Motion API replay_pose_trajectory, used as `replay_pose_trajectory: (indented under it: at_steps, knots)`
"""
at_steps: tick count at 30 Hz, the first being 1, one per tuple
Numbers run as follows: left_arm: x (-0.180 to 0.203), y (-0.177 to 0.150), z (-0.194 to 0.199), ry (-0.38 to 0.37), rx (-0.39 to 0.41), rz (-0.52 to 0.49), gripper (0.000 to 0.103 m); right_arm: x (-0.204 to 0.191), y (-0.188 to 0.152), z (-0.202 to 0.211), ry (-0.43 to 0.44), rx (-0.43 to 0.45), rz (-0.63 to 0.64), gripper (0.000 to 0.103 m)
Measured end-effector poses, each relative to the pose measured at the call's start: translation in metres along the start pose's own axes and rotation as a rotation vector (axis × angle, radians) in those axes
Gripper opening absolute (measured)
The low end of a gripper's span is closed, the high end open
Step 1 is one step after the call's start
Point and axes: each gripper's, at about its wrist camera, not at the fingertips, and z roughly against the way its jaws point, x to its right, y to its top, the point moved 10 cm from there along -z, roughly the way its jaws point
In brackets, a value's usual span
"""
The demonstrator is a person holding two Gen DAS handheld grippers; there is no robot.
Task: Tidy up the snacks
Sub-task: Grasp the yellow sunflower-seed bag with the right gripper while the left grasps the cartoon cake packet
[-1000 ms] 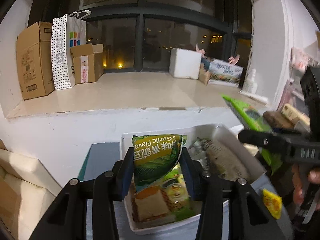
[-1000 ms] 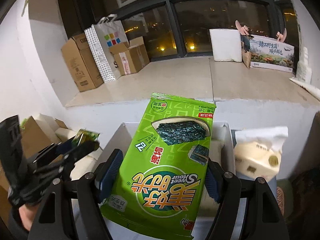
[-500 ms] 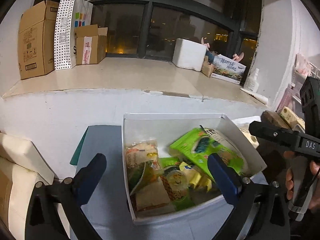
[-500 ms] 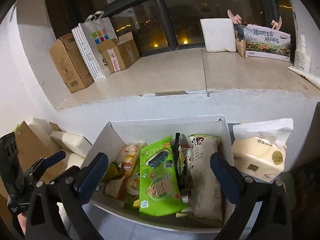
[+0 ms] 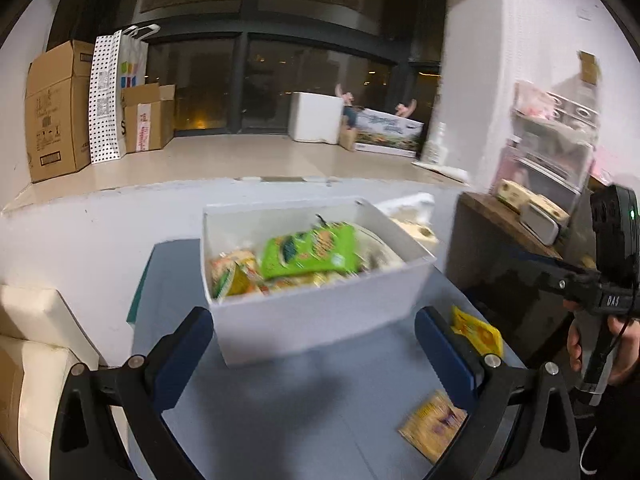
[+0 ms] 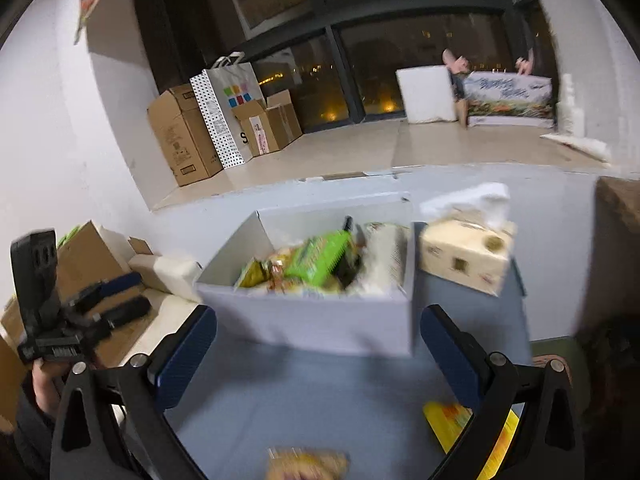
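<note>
1. Snacks filled the white box (image 5: 320, 316), which sat just ahead of both tongs on the blue-grey tabletop (image 5: 280, 420); a green seaweed packet (image 5: 308, 254) lay on top of the heap, flat enough to ride below the rim.
2. My left tongs (image 5: 314, 354) were spread wide and held nothing, their blue pads either side of the box's near wall but apart from it. I judged that stance suited a fresh pick, not a grip on the box.
3. My right tongs (image 6: 316, 354) were equally wide and empty, low over the table just short of the box.
4. Loose packets lay outside the box: a yellow sachet (image 5: 478, 334) just beyond the left tongs' right pad, and an orange-yellow packet (image 5: 434, 426) beneath that same finger. From the right view a yellow packet (image 6: 452, 420) sat under the right finger and a blurred one (image 6: 308, 464) at the bottom edge; whether they match I could not tell.
5. A tissue pack (image 6: 466, 256) stood beyond the right tongs, beside the box, likely not part of the sorting.
6. I reckoned the job was well along, the strays being next.
</note>
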Motion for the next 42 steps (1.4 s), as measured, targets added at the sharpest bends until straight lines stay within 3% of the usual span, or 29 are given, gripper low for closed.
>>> replay_pose_trajectory:
  at_steps: [3,6,13,20,33,42]
  knots:
    - [0.019,-0.023,0.016,0.012,0.012,-0.015,0.103,0.017,-0.043,0.030,-0.058,-0.011,0.006,0.103]
    - [0.040,-0.051,0.019,-0.042,-0.015,0.008,0.103,0.035,-0.086,0.051,-0.101,-0.051,-0.023,0.103]
    - [0.071,-0.092,0.013,-0.094,-0.082,0.020,0.103,0.060,-0.137,0.063,-0.181,-0.108,-0.002,0.103]
    - [0.098,-0.111,0.008,-0.123,-0.120,-0.051,0.103,0.083,-0.141,0.030,-0.217,-0.165,0.005,0.103]
    - [0.125,-0.129,-0.007,-0.154,-0.179,-0.138,0.103,0.116,-0.117,-0.060,-0.241,-0.266,-0.010,0.103]
    - [0.133,-0.140,-0.015,-0.186,-0.218,-0.156,0.103,0.136,-0.129,-0.082,-0.286,-0.352,-0.031,0.103]
